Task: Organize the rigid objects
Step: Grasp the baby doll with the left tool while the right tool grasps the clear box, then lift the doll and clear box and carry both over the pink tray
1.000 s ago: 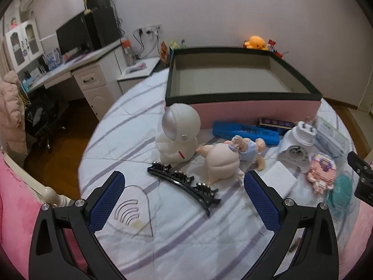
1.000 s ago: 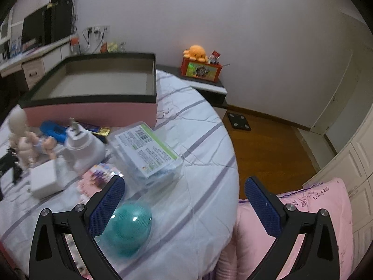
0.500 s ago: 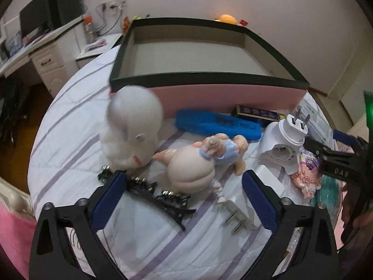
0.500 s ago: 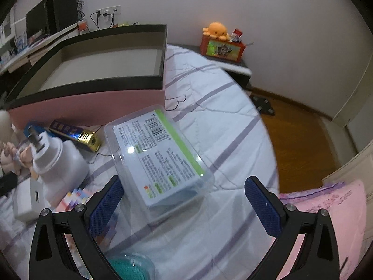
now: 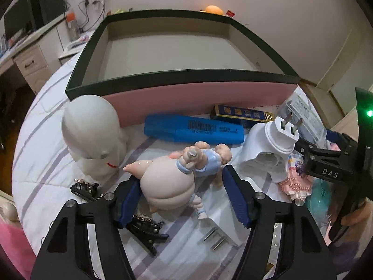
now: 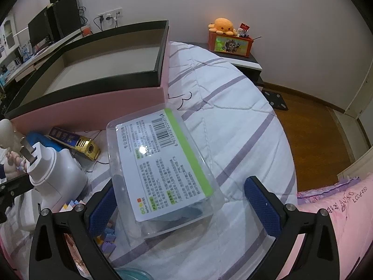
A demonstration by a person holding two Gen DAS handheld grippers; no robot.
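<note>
My left gripper (image 5: 183, 200) is open wide around a chubby pink baby doll (image 5: 172, 179) in blue, lying between its fingers. My right gripper (image 6: 181, 204) is open wide too, with a clear plastic box (image 6: 163, 172) with a green-edged label between its fingers.

**Dim indoor light, heavy fisheye warp**

Both views were evenly but dimly lit from overhead. Glare spotted the clear plastic box (image 6: 163, 170). Shadows stayed soft (none hard-edged). Edges bowed strongly, corners vignetted black. Nearest gripper parts were slightly soft; mid-scene was sharp.
</note>
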